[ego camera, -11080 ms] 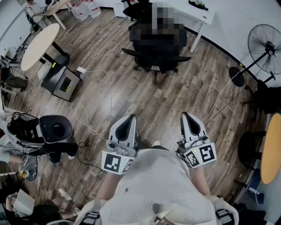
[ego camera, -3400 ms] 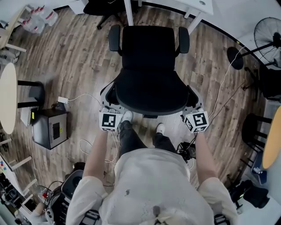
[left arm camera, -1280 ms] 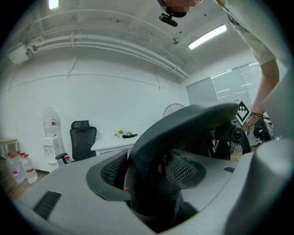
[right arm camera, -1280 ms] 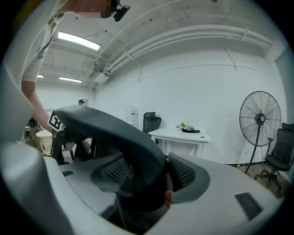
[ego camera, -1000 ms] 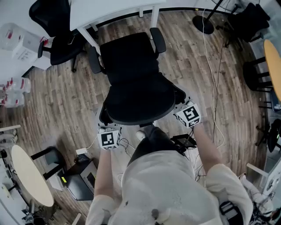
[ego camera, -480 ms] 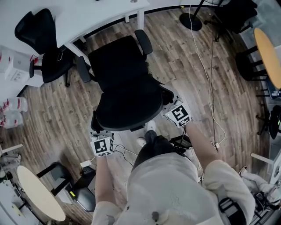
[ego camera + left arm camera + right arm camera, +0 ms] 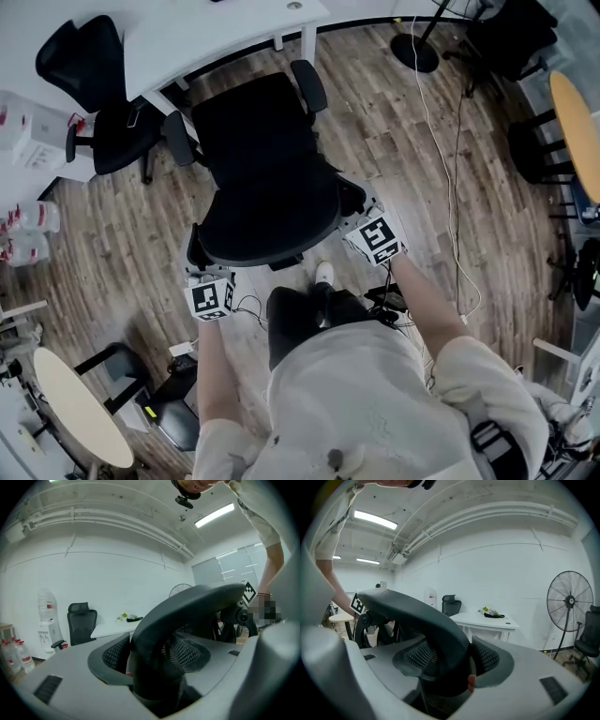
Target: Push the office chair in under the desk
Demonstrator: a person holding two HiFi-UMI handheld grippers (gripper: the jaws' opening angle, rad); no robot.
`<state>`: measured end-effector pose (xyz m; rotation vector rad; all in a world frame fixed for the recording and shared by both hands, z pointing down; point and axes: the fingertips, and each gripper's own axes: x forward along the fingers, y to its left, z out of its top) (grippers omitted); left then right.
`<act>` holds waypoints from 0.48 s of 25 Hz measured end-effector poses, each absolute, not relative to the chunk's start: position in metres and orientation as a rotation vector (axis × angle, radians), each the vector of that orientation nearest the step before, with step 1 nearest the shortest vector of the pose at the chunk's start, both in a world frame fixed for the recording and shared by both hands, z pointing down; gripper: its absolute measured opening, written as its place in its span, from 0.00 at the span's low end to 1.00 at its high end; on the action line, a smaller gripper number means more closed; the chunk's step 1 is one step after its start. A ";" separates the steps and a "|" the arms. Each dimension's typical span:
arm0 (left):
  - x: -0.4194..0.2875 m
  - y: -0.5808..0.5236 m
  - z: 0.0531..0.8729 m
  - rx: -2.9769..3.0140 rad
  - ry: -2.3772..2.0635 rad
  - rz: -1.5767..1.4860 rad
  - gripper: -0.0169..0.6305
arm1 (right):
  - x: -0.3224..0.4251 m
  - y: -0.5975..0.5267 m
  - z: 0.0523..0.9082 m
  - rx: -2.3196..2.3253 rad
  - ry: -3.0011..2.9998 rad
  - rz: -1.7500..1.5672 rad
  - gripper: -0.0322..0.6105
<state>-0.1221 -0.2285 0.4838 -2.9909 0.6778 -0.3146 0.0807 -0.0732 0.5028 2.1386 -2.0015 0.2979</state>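
The black office chair (image 7: 253,141) stands in front of me, its seat front at the edge of the white desk (image 7: 234,26). Both my grippers grip the curved top rim of its backrest (image 7: 272,230). The left gripper (image 7: 201,266) holds the rim's left end and the right gripper (image 7: 362,212) its right end. In the left gripper view the jaws of the left gripper (image 7: 154,670) are shut on the dark backrest rim (image 7: 187,604). The right gripper (image 7: 450,670) clamps the same backrest rim (image 7: 417,613) in the right gripper view.
A second black chair (image 7: 89,80) is parked at the desk to the left. A fan base (image 7: 414,52) and loose cables (image 7: 455,178) lie on the wooden floor to the right. Round tables (image 7: 574,122) stand at right and lower left. A standing fan (image 7: 569,602) is beside the desk.
I have walked up to the chair, gripped its backrest with both grippers and rolled it toward the desk. Over the last half second chair and grippers edged slightly further forward.
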 end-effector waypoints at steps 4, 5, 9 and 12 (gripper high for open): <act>-0.124 -0.247 0.483 -2.996 0.667 -0.315 0.47 | 0.078 -0.091 0.502 2.144 -1.991 0.301 0.47; -0.124 -0.251 0.483 -2.994 0.665 -0.310 0.47 | 0.078 -0.094 0.503 2.146 -1.991 0.296 0.47; -0.120 -0.267 0.486 -2.985 0.657 -0.297 0.47 | 0.081 -0.109 0.506 2.157 -1.978 0.292 0.47; -0.123 -0.278 0.486 -2.996 0.630 -0.307 0.47 | 0.075 -0.117 0.506 2.169 -1.967 0.309 0.47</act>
